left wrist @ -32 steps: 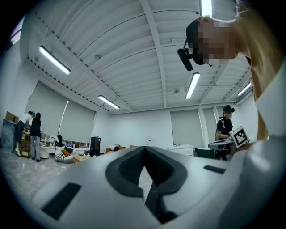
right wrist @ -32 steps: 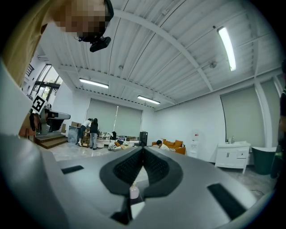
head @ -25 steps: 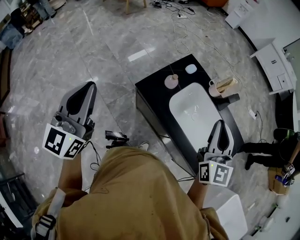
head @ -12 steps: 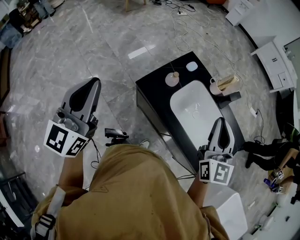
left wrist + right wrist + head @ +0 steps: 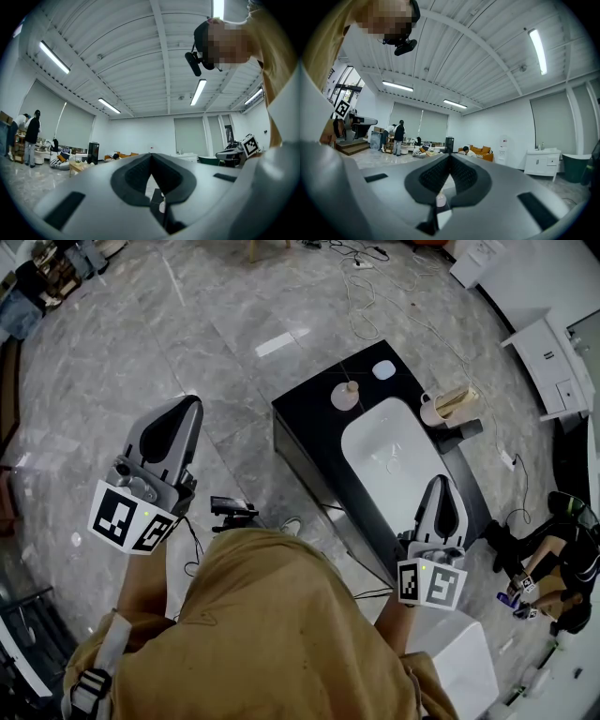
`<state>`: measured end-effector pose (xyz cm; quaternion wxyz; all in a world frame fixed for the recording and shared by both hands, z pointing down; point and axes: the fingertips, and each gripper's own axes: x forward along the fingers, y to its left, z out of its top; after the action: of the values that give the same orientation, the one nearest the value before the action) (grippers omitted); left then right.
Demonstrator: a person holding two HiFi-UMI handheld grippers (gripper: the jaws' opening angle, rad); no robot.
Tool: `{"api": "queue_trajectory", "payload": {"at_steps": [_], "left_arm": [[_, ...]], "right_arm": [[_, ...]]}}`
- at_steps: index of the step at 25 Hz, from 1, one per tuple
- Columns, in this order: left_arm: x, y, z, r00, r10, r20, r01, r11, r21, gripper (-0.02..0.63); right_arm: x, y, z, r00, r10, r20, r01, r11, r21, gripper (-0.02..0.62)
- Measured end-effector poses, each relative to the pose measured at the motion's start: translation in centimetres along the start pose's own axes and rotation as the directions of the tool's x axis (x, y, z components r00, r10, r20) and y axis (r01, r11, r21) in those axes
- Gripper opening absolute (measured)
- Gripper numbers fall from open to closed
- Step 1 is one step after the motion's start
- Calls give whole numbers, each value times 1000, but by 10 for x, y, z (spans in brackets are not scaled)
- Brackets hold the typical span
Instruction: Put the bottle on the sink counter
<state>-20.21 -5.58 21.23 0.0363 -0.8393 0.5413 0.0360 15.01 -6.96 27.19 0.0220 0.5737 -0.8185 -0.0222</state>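
Your left gripper (image 5: 184,407) and right gripper (image 5: 441,484) both have jaws closed on nothing, while the pink bottle (image 5: 346,397) stands on the black counter (image 5: 307,429) just beyond the white basin (image 5: 386,465).

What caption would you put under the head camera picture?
Person holding the left gripper and right gripper shut near a black sink counter, pink bottle standing beside the white basin.

Grey marble floor (image 5: 122,352), white ribbed ceiling (image 5: 140,61)

2 tongs (image 5: 187,402) (image 5: 441,483) | 1 bottle (image 5: 348,396) | 1 cup (image 5: 431,413) | 1 dish (image 5: 382,371) | 1 sink (image 5: 375,442) | 1 counter (image 5: 305,420)
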Motion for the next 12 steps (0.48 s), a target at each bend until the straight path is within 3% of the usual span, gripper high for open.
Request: {"api": "queue_trajectory", "payload": {"at_steps": [12], "left_arm": [[1, -4, -3, 1000, -16, -2, 16, 1000, -10, 3]], "right_arm": [[-6, 0, 0, 1000, -10, -15, 9, 1000, -14, 5]]}}
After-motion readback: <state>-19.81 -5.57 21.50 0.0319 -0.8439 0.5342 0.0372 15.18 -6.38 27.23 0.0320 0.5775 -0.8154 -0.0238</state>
